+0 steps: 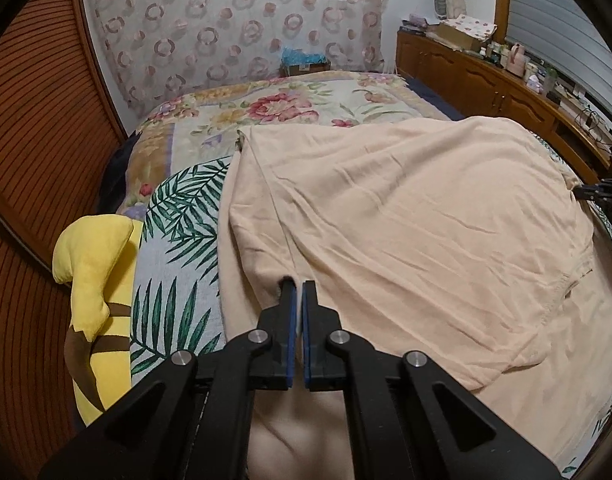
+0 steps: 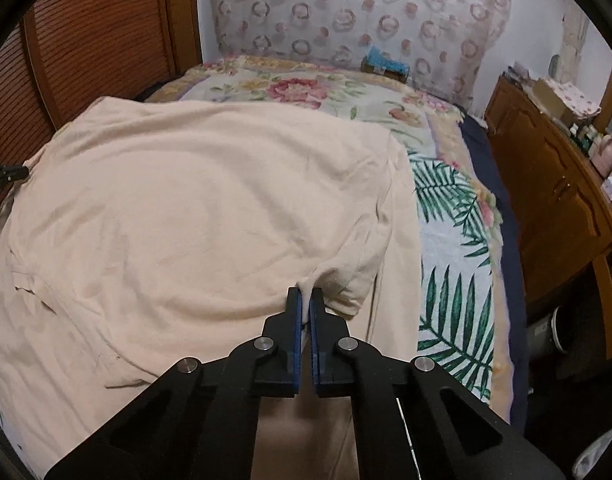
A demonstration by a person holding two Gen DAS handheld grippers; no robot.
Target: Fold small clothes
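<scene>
While both tongs sit low over it, the bed [image 1: 266, 108] fills most of each view, w/ a floral quilt [image 2: 313, 88] across the far end and a palm-leaf cover [image 1: 178, 216] nearer the cameras. Spread over the middle of all that is the peach shirt [image 1: 405, 208], lying mostly flat w/ soft creases, its collar-side seam showing toward the right edge in the left wrist view and toward the left edge in the right wrist view. Behind the bed hangs a sheer curtain [image 1: 234, 24] w/ pink ring flowers, and a wooden cabinet [image 2: 553, 184] runs along the right side, its top crowded w/ bottles and boxes. A slatted wooden panel [image 1: 38, 120] stands on the left. A yellow plush toy [image 1: 94, 280] leans at the bed's left edge, beside the palm-leaf cover. A small box w/ blue stuff [image 2: 385, 64] sits at the far end of the bed, against the curtain.

Now the tongs. Left gripper [image 1: 298, 286]: blue pads pressed nearly together, pinching a bunched fold of the shirt's left side edge, fabric puckered right at the tips. Right gripper [image 2: 306, 294]: jaws closed too, a thin ridge of peach cloth caught between the pads, near a sleeve cuff on the shirt's right side. Each gripper's black tip also peeks in at the edge of the other's view, touching the shirt's rim.
</scene>
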